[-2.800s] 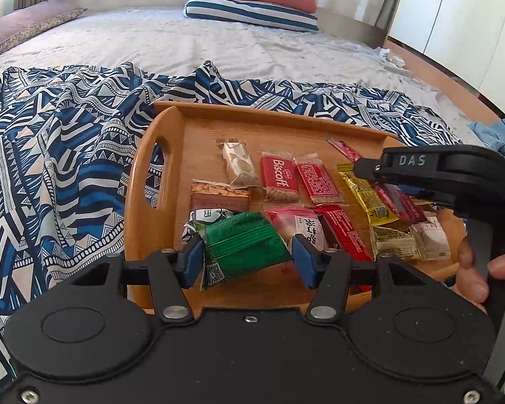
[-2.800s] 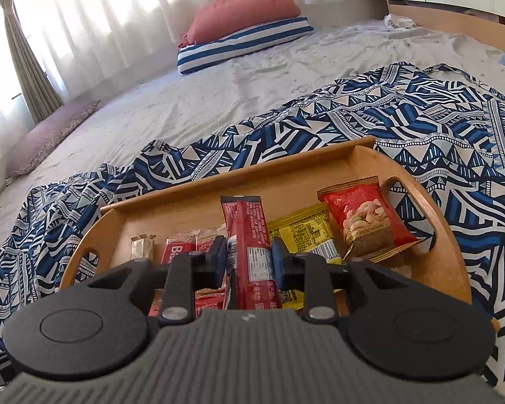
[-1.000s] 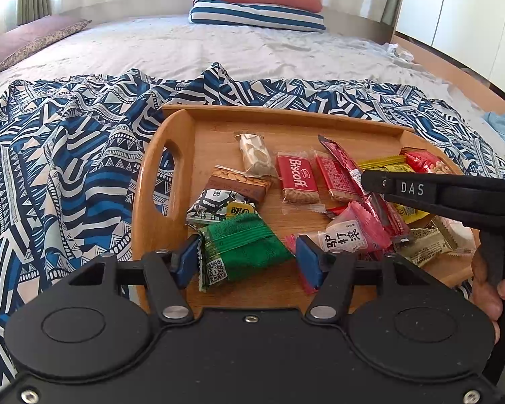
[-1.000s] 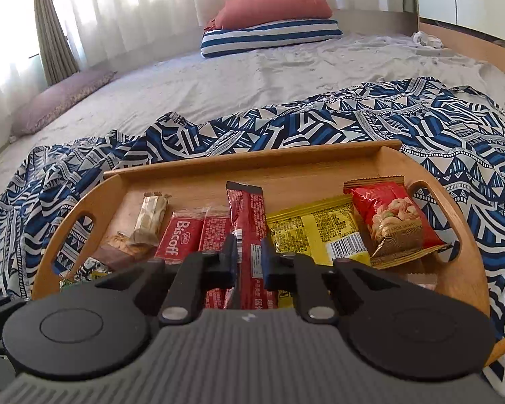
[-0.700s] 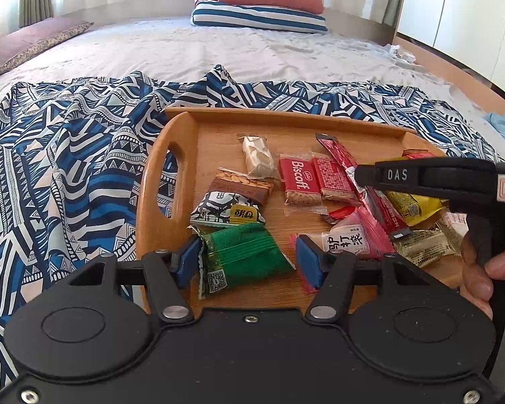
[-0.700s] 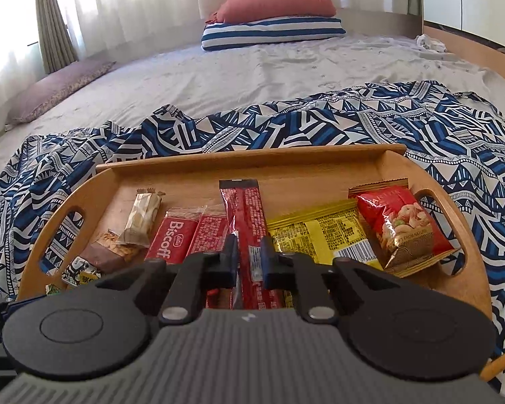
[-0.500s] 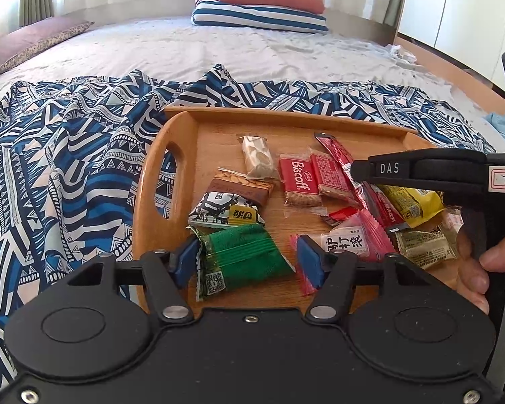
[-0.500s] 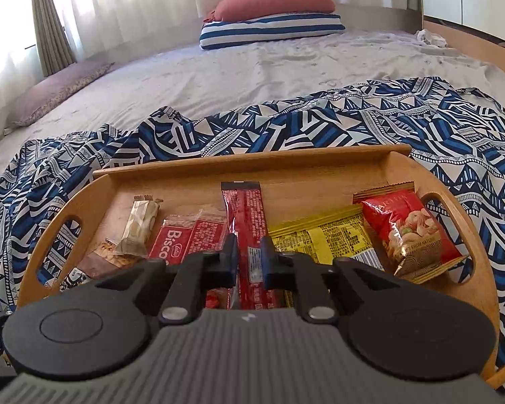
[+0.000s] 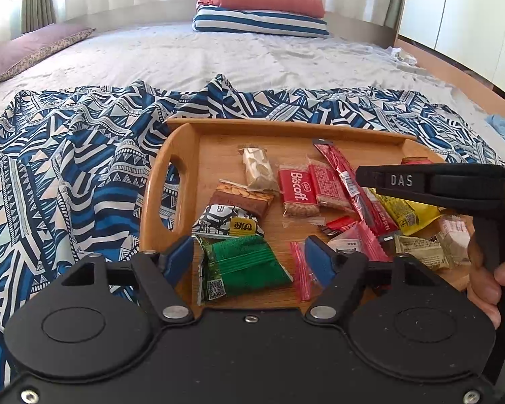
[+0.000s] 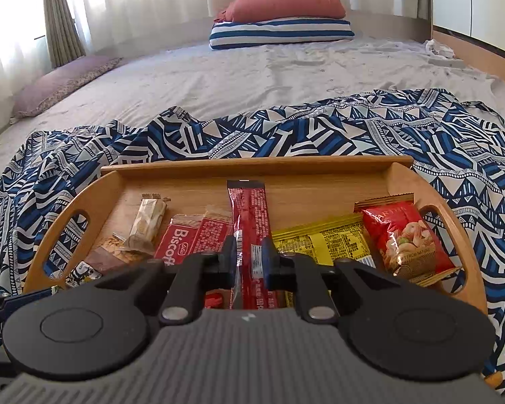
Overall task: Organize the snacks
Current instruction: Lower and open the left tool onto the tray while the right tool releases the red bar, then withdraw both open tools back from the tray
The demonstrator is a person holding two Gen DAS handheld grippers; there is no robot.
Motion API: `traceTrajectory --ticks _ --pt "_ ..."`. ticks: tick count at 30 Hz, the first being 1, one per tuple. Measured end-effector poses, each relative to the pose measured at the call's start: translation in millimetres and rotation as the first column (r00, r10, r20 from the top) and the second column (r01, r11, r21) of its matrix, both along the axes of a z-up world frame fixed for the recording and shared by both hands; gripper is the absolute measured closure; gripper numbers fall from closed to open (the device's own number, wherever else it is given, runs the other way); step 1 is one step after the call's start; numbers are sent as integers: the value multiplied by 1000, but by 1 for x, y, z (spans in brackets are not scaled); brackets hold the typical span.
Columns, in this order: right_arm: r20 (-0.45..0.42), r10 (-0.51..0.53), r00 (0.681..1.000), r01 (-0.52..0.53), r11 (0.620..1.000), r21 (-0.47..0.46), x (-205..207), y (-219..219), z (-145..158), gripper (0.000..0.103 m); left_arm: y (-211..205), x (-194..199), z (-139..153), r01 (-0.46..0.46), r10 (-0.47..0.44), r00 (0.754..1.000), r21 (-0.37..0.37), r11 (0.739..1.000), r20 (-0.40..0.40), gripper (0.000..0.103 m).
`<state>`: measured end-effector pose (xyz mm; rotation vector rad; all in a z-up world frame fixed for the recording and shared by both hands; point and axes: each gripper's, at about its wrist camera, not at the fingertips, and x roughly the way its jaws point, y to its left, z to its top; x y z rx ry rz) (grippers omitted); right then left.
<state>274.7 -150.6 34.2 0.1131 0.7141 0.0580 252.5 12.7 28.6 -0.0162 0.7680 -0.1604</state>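
A wooden tray [image 9: 158,188] [image 10: 306,165] of snacks lies on a patterned blue cloth on the bed. My right gripper [image 10: 249,257] is shut on a long red stick pack [image 10: 250,219], which lies lengthwise in the tray; the pack also shows in the left wrist view [image 9: 350,185]. My left gripper [image 9: 249,256] is open, its blue pads either side of a green packet [image 9: 242,267] at the tray's near left. Red Biscoff packs [image 9: 298,190], a nougat bar [image 9: 257,168], a yellow packet [image 10: 326,240] and a red nut bag [image 10: 404,239] lie around.
The blue patterned cloth [image 9: 67,175] surrounds the tray on a grey bedsheet [image 10: 252,77]. Pillows [image 10: 282,20] lie at the head of the bed. A wooden bed edge [image 9: 454,74] runs along the right. My right hand [image 9: 484,289] shows in the left wrist view.
The right gripper has closed tighter on the red stick pack and shifted it further into the tray, straightening it. The left gripper stays open around the green packet, drawn back a little.
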Motion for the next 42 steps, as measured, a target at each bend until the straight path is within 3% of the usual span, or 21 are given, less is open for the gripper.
traceTrajectory --ticks 6,11,12,16,20,33,42 --pt "44 17 999 -17 1000 12 -15 -4 19 68 1 -11 14 -2 1 1000 2 1000 29 22" --pt "74 14 997 -15 1000 9 -34 -9 33 67 2 -24 26 2 -1 999 -16 1000 52 13" --pt "79 15 997 -16 1000 8 -38 -10 35 61 2 -26 29 5 -4 999 -15 1000 53 13" --pt "101 11 995 -11 1000 -3 -56 -15 43 53 0 -39 38 9 -8 998 -15 1000 64 11" --pt "136 22 990 -21 1000 -9 -75 -19 51 44 0 -54 46 16 -14 997 -27 1000 76 3" --pt "225 59 972 -48 997 -56 -139 -26 70 17 1 -103 58 29 -25 996 -39 999 84 1" --pt "264 73 962 -54 995 -79 -177 -28 73 11 0 -135 58 30 -26 996 -46 999 89 1"
